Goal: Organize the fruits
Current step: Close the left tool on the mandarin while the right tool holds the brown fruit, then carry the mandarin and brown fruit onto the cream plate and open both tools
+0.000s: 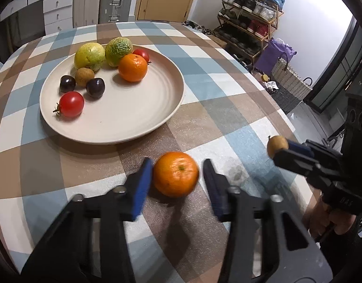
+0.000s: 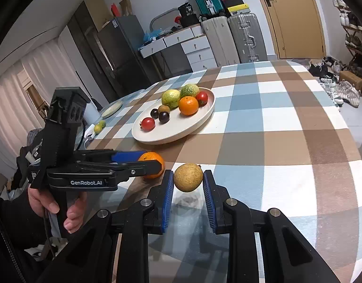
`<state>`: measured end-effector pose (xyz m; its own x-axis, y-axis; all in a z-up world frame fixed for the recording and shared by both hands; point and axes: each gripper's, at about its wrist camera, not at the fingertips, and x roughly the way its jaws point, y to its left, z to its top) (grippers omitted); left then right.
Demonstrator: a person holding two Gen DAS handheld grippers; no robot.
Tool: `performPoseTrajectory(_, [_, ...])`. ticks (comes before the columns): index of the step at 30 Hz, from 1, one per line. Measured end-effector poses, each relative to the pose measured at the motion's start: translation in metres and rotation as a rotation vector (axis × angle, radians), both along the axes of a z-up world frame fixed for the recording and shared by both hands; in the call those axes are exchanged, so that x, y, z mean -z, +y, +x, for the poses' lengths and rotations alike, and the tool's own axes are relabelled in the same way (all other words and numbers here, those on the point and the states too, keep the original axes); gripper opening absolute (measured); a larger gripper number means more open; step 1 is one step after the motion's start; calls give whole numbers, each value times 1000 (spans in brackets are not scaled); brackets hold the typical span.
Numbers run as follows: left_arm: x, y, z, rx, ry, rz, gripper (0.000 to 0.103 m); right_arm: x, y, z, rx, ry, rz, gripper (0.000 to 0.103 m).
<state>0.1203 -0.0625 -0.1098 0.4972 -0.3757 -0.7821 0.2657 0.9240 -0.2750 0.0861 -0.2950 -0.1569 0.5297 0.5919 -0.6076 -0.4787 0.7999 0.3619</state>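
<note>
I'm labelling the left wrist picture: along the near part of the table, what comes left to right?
left gripper's blue left pad → orange → its blue right pad → small brown fruit held in the right gripper

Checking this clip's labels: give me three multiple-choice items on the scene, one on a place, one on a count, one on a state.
1. Where is the nearer orange?
A. on a chair
B. on the tablecloth, between the left tool's fingers
C. on the floor
2. How many red tomatoes lie on the plate?
A. one
B. four
C. two
3. The right tool is:
A. shut on a brown fruit
B. open, empty
C. shut, empty

Answers:
1. B, it sits on the cloth inside that tool.
2. C, one at the front, one at the back.
3. A, both pads press the fruit.
</note>
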Motion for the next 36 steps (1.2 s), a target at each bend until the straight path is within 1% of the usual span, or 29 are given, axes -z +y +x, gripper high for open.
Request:
performPoseTrajectory(3, [2,4,-1,-1,11,-32,38,-1,-4,0,8,-3,11,26])
performPoseTrajectory(7, [-1,5,-3,5,-1,-38,37,-1,-4,1,8,-1,15,26])
performPoseTrajectory(10, [-9,10,-4,1,-21,-54,37,-1,-2,2,10,-1,18,26])
performPoseTrajectory(16, [-31,33,6,-30,-70,-95,37,-2,0,16,9,20,62,26])
performPoseTrajectory(18, [-38,43,15,-47,-75,-113,37,-4,4,25,5,33,80,26])
performPoseTrajectory(21, [-44,54,31,-63,-85,-116,37,-7,13,40,-5,35,80,26])
performPoseTrajectory(29, [-48,68,80,-88,-79,-126,38,-20,34,85,-48,30,95,26])
performPoseTrajectory(36, [-45,75,118,-113,-90,-90,38,-21,56,127,-84,37,71,26])
